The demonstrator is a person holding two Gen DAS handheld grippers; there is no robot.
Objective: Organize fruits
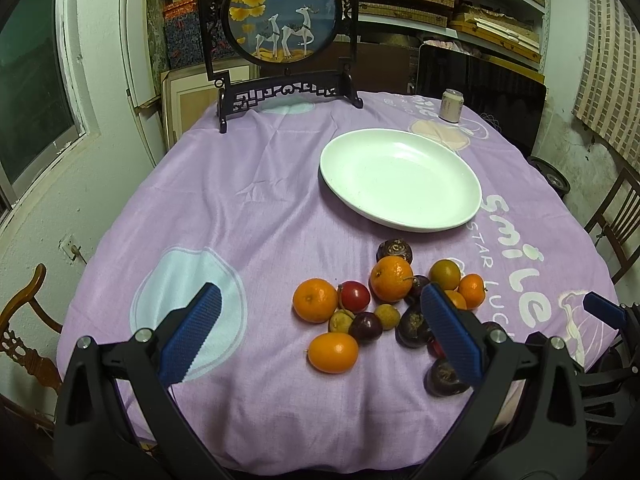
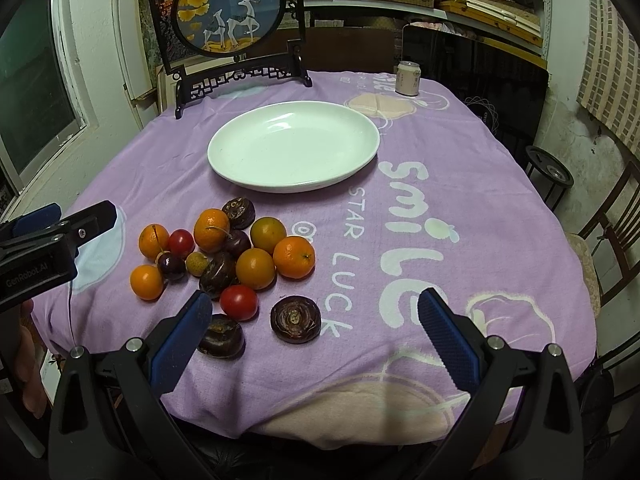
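A pile of small fruits (image 1: 384, 312) lies on the purple tablecloth: oranges (image 1: 315, 300), a red tomato-like fruit (image 1: 355, 295), dark purple fruits and small yellow-green ones. The pile also shows in the right wrist view (image 2: 224, 256). An empty white plate (image 1: 400, 180) sits behind it, also in the right wrist view (image 2: 294, 146). My left gripper (image 1: 320, 336) is open and empty, just in front of the pile. My right gripper (image 2: 316, 336) is open and empty, near a dark round fruit (image 2: 296, 319).
A framed round deer picture on a dark stand (image 1: 282, 20) stands at the table's far edge. A small can (image 1: 451, 105) stands at the far right. Wooden chairs (image 1: 616, 216) sit beside the table. The table's front edge is close below both grippers.
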